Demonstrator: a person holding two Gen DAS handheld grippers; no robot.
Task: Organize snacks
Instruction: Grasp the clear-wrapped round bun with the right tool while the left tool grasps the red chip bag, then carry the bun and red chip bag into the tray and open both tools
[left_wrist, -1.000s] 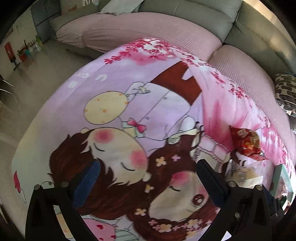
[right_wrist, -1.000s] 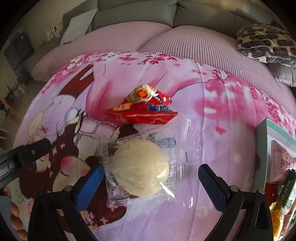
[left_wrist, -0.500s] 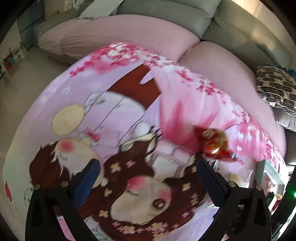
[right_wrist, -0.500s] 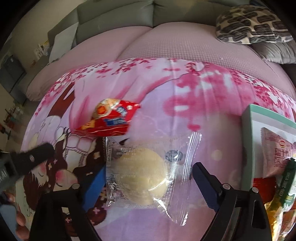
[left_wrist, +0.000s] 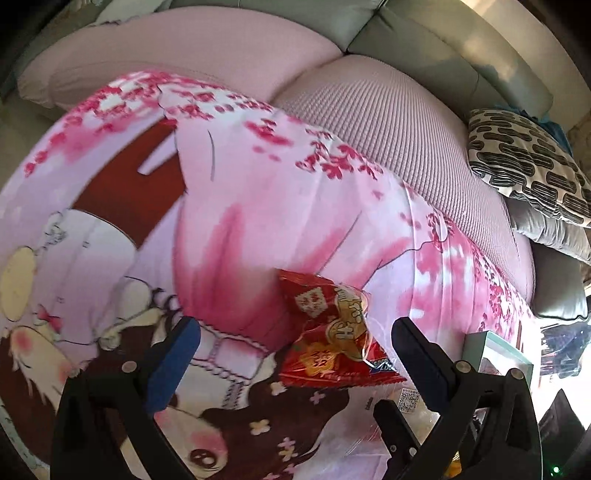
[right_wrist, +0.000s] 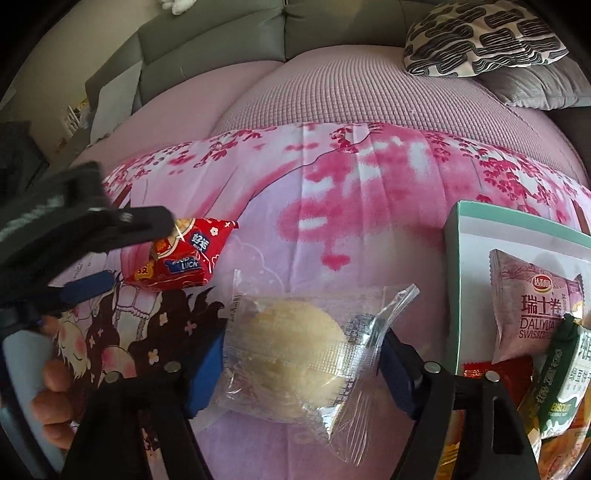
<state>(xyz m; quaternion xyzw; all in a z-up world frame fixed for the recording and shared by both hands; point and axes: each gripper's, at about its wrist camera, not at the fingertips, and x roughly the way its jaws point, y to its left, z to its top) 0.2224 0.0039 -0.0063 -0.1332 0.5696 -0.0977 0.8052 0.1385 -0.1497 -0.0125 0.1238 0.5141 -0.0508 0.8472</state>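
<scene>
A red snack packet (left_wrist: 328, 332) lies on the pink cartoon blanket (left_wrist: 258, 221). My left gripper (left_wrist: 295, 354) is open, and the packet sits between its blue-padded fingers. The packet also shows in the right wrist view (right_wrist: 184, 258), with the left gripper (right_wrist: 92, 251) around it. A pale round bun in a clear wrapper (right_wrist: 295, 350) lies between the fingers of my right gripper (right_wrist: 303, 373); the pads sit at both wrapper edges, and I cannot tell if they press it. A mint-rimmed white box (right_wrist: 458, 295) at the right holds several snack packets.
A pink-covered sofa seat (right_wrist: 332, 92) lies behind the blanket, with grey back cushions. A black-and-white patterned pillow (right_wrist: 480, 37) and a grey pillow (right_wrist: 535, 88) sit at the back right. The box also shows at the right in the left wrist view (left_wrist: 495, 354).
My left gripper has swung right until the red packet sits between its fingers. My right gripper has moved forward over the bun and its fingers have narrowed toward the wrapper.
</scene>
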